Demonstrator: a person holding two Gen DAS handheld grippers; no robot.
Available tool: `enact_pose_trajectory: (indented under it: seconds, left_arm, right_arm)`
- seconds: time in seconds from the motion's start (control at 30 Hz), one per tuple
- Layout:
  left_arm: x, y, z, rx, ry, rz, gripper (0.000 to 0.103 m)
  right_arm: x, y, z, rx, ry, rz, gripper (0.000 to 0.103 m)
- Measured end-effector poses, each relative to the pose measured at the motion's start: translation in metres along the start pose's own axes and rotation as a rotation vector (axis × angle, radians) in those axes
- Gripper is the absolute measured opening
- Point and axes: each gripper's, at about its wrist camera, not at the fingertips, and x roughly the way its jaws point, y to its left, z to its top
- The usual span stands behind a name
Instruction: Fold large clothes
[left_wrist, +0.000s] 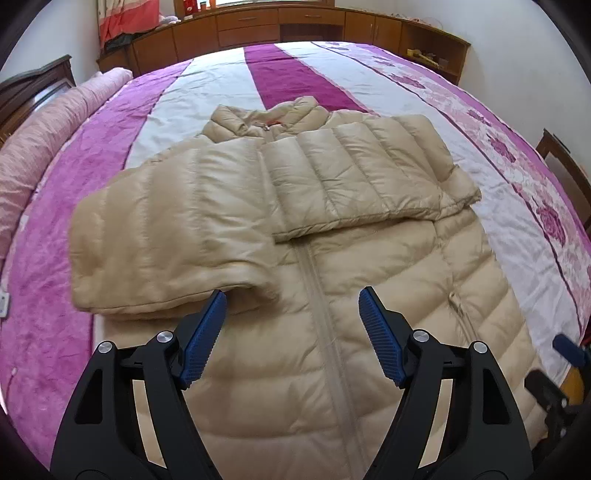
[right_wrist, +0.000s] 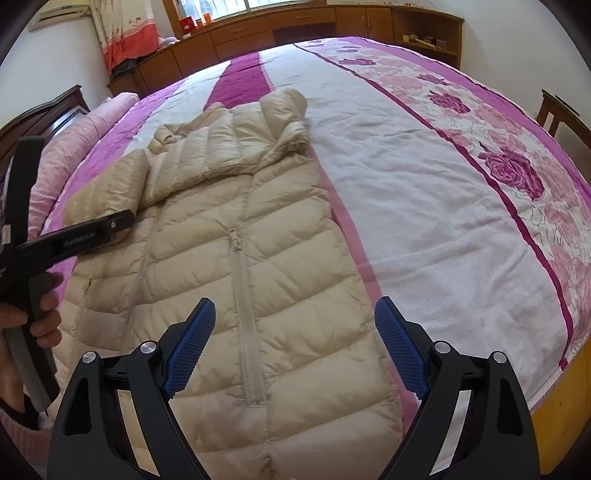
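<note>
A beige quilted down jacket (left_wrist: 332, 280) lies front up on the bed, zipper closed, collar at the far end. Both sleeves are folded across its chest: the left sleeve (left_wrist: 166, 236) and the right sleeve (left_wrist: 369, 177). My left gripper (left_wrist: 291, 295) is open and empty, hovering over the jacket's lower front, its left finger near the folded left sleeve's cuff. My right gripper (right_wrist: 295, 306) is open and empty above the jacket (right_wrist: 240, 258) near its right side hem. The left gripper (right_wrist: 122, 221) also shows in the right wrist view, at the left.
The bed has a purple, white and pink floral cover (right_wrist: 424, 184). A rolled pink quilt (left_wrist: 48, 140) lies along the left side. Wooden cabinets (left_wrist: 258, 26) line the far wall. A wooden chair (left_wrist: 565, 166) stands at the right. The bed's wooden edge (right_wrist: 561, 398) is at lower right.
</note>
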Motion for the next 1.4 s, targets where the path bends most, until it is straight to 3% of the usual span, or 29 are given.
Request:
enact_pose_trajectory:
  seconds: [0.37, 0.63, 0.9, 1.1, 1.4]
  left_arm:
    - [-0.034, 0.056, -0.029, -0.088, 0.023, 0.053, 0.074]
    - [-0.044, 0.120, -0.050, -0.150, 0.039, 0.151, 0.074]
    - [-0.041, 0.168, -0.065, -0.194, 0.073, 0.203, 0.074]
    - [-0.031, 0.195, -0.076, -0.221, 0.095, 0.207, 0.074]
    - [-0.016, 0.217, -0.089, -0.250, 0.110, 0.195, 0.074]
  right_arm:
    - [0.000, 0.053, 0.012, -0.098, -0.011, 0.074, 0.085]
    - [0.003, 0.114, 0.028, -0.191, -0.022, 0.149, 0.085]
    - [0.017, 0.188, 0.044, -0.302, 0.000, 0.239, 0.085]
    - [0.044, 0.235, 0.051, -0.325, 0.057, 0.291, 0.085]
    - [0.088, 0.293, 0.065, -0.346, 0.087, 0.296, 0.086]
